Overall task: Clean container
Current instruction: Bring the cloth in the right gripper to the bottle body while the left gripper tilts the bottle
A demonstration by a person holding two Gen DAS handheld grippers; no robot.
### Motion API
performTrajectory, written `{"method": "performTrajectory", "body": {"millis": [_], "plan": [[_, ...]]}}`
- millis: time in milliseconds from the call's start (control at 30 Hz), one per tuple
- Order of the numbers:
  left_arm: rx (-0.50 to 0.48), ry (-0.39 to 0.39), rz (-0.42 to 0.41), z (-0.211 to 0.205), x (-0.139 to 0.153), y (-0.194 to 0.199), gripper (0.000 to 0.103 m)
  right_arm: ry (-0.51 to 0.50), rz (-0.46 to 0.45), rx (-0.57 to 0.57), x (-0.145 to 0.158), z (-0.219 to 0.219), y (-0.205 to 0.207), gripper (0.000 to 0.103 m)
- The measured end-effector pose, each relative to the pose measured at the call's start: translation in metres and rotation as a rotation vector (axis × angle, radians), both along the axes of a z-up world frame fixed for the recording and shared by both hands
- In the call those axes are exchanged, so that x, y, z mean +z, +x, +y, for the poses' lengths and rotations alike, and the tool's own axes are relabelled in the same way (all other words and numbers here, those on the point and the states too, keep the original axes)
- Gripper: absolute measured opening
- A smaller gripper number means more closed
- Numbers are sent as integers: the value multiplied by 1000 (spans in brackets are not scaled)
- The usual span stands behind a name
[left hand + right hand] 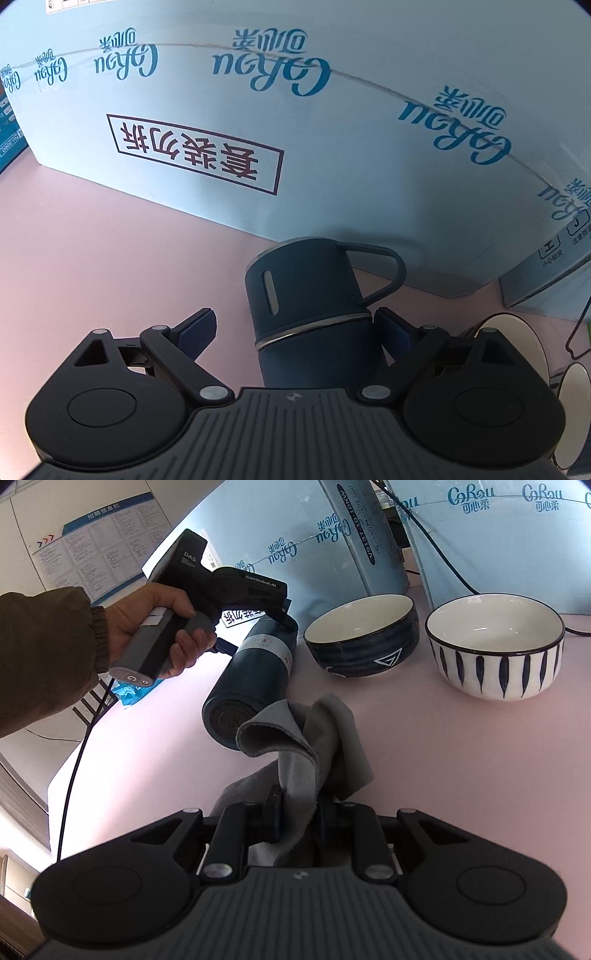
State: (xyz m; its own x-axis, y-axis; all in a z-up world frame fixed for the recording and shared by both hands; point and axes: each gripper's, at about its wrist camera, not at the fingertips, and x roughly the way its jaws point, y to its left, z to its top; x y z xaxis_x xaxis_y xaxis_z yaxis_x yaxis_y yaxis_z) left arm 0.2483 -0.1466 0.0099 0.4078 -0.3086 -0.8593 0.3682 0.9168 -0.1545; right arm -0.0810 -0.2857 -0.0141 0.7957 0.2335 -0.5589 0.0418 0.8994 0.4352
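Lying on the pink table (443, 757) at eleven o'clock from the cloth-clenching right gripper (295, 805), the dark blue flask (255, 664) looks rigid, smooth, slippery; the released left gripper (295, 325) straddles its neck, a sound hold. Grey cloth (314, 738) stays soft.

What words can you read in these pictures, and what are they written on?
"CoRou" and "可心柔": blue boxes.
"套装勿拆": framed red label, upside down, on a box.
"小心轻放": small box.
"DAS" and "GenRobot.AI": left gripper.
"招聘信息栏": wall poster; its small print is too tiny.
Flask label and base print: too blurred.
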Motion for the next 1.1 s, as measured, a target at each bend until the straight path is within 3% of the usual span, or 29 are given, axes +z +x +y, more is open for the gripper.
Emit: {"method": "performTrajectory", "body": {"millis": [200, 267, 300, 533, 867, 1000, 1100], "plan": [[57, -36, 12, 1, -13, 5, 92, 7, 0, -25, 1, 1, -4, 20], [20, -57, -32, 1, -11, -1, 72, 13, -1, -32, 1, 1, -4, 20], [6, -67, -46, 1, -10, -3, 68, 17, -1, -34, 0, 0, -4, 20], [26, -155, -126, 17, 7, -30, 67, 22, -5, -32, 0, -2, -4, 21], [-134, -322, -403, 50, 78, -137, 66, 12, -16, -5, 0, -2, -5, 21], [-164, -358, -478, 74, 90, -184, 65, 10, -14, 4, 0, -2, -5, 22], [-193, -358, -531, 90, 94, -198, 65, 7, -2, 11, 3, -1, -4, 23]]}}
